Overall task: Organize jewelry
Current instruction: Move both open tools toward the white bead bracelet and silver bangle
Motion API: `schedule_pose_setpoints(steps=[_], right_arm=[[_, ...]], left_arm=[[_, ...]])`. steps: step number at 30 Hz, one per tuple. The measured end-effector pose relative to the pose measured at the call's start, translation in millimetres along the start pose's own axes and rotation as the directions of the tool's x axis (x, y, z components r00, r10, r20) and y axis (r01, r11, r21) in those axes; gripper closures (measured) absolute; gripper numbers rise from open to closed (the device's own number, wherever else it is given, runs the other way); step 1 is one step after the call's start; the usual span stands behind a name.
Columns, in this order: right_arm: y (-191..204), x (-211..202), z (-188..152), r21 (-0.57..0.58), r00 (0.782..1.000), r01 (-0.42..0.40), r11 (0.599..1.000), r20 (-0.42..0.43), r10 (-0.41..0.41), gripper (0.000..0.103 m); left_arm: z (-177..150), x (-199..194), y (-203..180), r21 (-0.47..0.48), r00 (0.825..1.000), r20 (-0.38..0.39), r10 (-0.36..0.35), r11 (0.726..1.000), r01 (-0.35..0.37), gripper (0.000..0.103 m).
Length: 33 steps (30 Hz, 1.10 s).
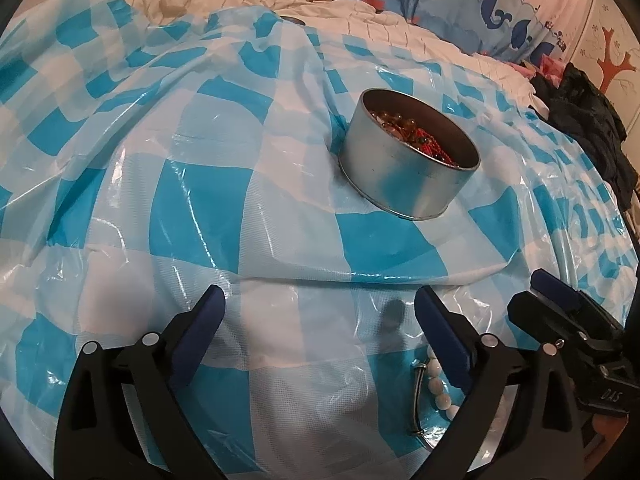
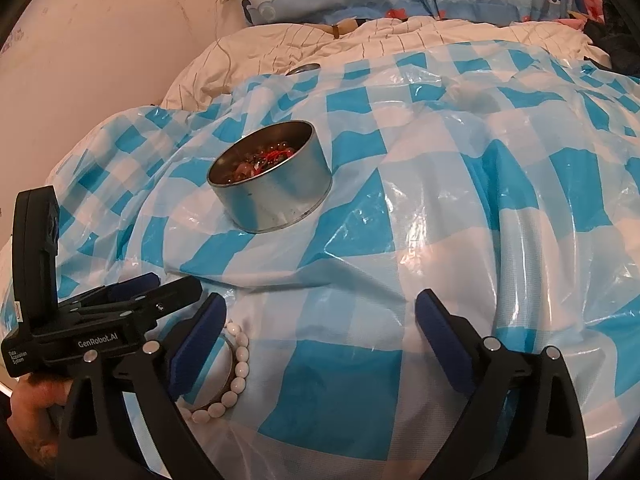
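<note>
Nearest me, the white bead bracelet (image 2: 236, 376) lies on the bed's checked sheet (image 2: 440, 240), below the tin (image 2: 272, 184), between both spread, empty grippers: beside my right hand-held gripper (image 2: 320, 320), nearer than my left hand-held gripper (image 1: 320, 312).

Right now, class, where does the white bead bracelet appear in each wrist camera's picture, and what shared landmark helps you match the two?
Left wrist view: the white bead bracelet lies at the lower right, beside the left tool's right-hand finger.
Right wrist view: the bracelet lies at the lower left, beside the right tool's left-hand finger.
Shared landmark: the round silver metal tin holding beads, on the blue-and-white checked plastic sheet.
</note>
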State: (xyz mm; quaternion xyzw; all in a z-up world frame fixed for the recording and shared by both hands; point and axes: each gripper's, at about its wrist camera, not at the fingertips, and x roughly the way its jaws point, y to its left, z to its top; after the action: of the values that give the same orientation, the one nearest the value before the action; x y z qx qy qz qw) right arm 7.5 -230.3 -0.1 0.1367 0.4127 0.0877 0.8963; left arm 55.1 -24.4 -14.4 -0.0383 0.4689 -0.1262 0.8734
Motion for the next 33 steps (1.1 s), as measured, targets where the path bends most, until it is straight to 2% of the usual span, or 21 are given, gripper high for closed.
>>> schedule_pose_setpoints(steps=[27,30,33], right_arm=[[1,3,-2,-0.017,1.000,0.000,1.000,-0.014,0.000,0.007],[2,-2,-2,-0.031,0.999,-0.037,0.999,-0.021,0.036,0.008],[11,-11,-1,-0.109,0.996,-0.083,0.991,-0.043,0.078,0.011]], left_arm=[[-1,1,-3,0.012,1.000,-0.008,0.007,1.000,-0.007,0.009],[2,-5,5,-0.031,1.000,0.003,-0.015,0.999,0.015,0.009],[5,-15,20,-0.089,0.999,0.031,-0.019,0.996,0.021,0.009]])
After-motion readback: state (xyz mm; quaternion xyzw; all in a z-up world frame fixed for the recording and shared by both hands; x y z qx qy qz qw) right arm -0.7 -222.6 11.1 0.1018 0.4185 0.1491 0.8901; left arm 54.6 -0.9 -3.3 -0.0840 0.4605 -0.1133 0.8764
